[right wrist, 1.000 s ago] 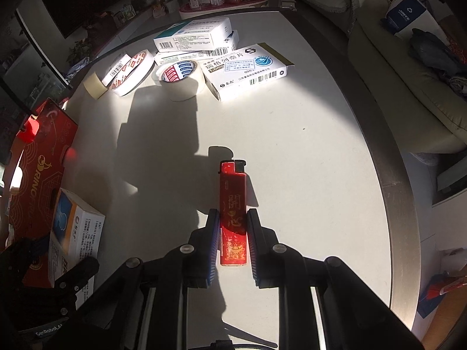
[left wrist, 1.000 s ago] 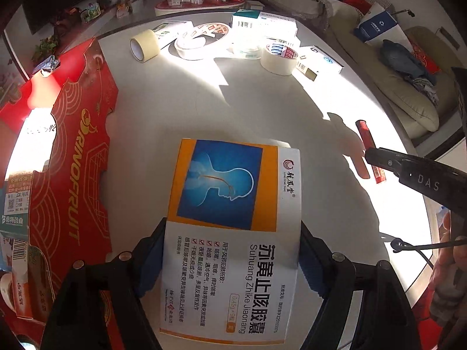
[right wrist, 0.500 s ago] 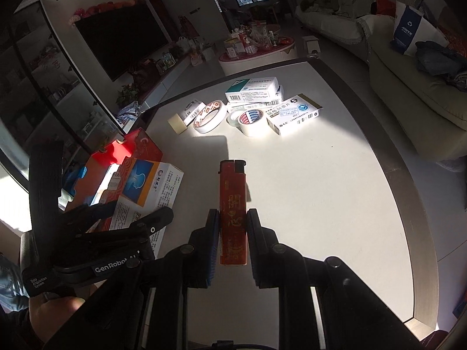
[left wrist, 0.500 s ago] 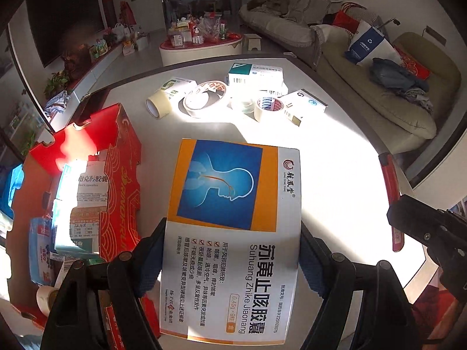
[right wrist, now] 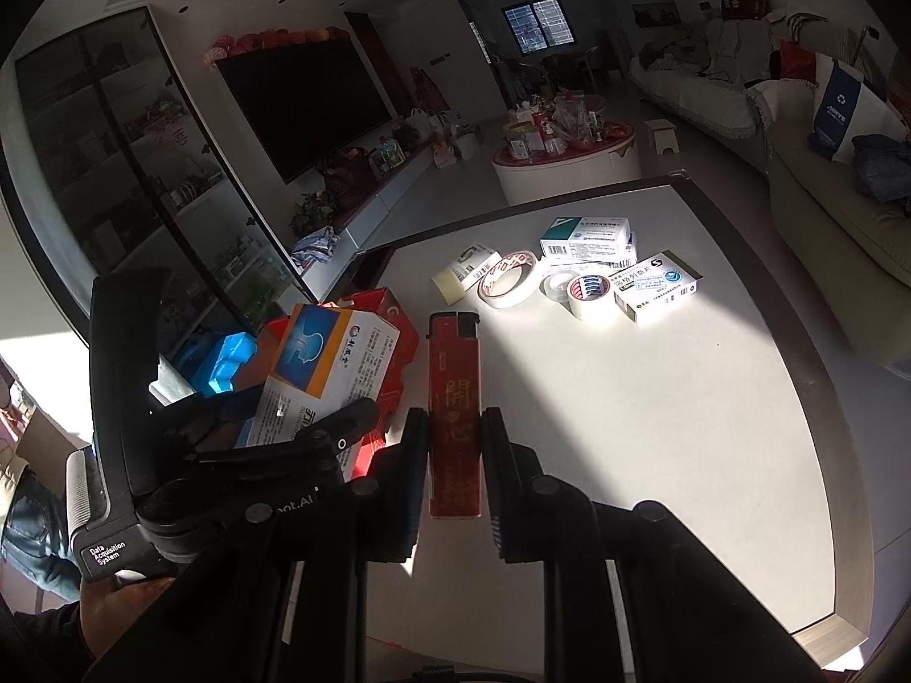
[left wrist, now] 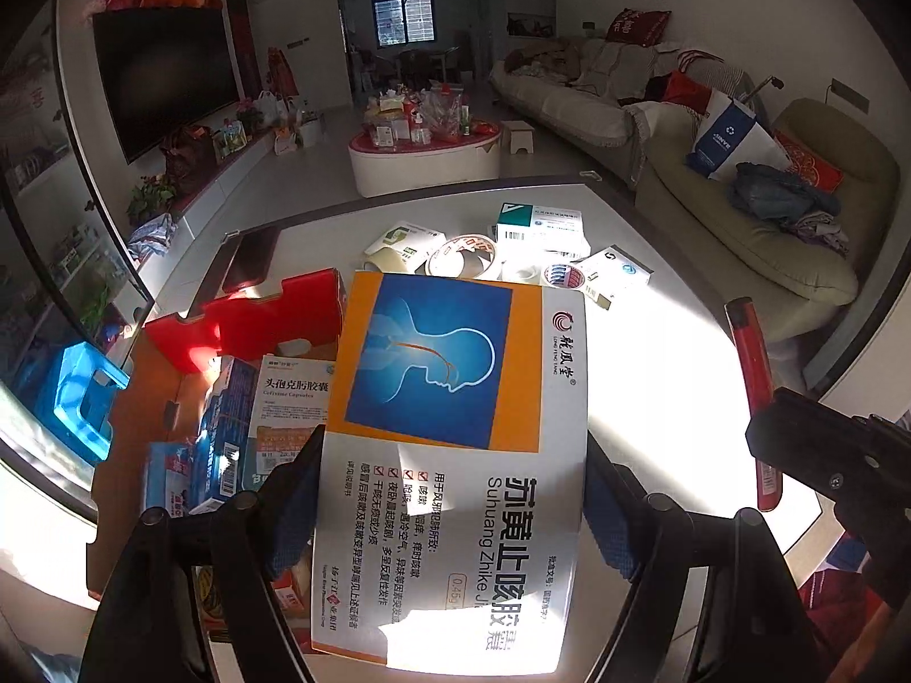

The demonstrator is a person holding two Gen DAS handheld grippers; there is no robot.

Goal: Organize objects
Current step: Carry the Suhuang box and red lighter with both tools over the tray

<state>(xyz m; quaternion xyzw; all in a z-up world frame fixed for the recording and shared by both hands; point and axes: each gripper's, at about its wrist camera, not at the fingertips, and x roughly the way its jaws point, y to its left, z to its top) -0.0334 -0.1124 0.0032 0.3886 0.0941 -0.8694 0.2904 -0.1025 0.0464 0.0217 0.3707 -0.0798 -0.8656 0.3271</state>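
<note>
My left gripper [left wrist: 450,506] is shut on a white, orange and blue medicine box [left wrist: 455,427] and holds it in the air beside the red cardboard box [left wrist: 273,324]. That medicine box also shows in the right wrist view [right wrist: 324,370], at the left. My right gripper [right wrist: 454,438] is shut on a red lighter [right wrist: 455,410] and holds it above the white table [right wrist: 655,398]. The lighter also shows at the right of the left wrist view [left wrist: 754,393].
The red cardboard box holds several medicine boxes [left wrist: 284,404]. At the table's far side lie tape rolls [right wrist: 589,296] and more medicine boxes [right wrist: 655,284]. A blue stool [left wrist: 74,398] stands at the left. A sofa [left wrist: 768,239] runs along the right.
Both grippers have risen from the table with their loads. The medicine box has moved left toward the red cardboard box. The lighter is lifted off the table.
</note>
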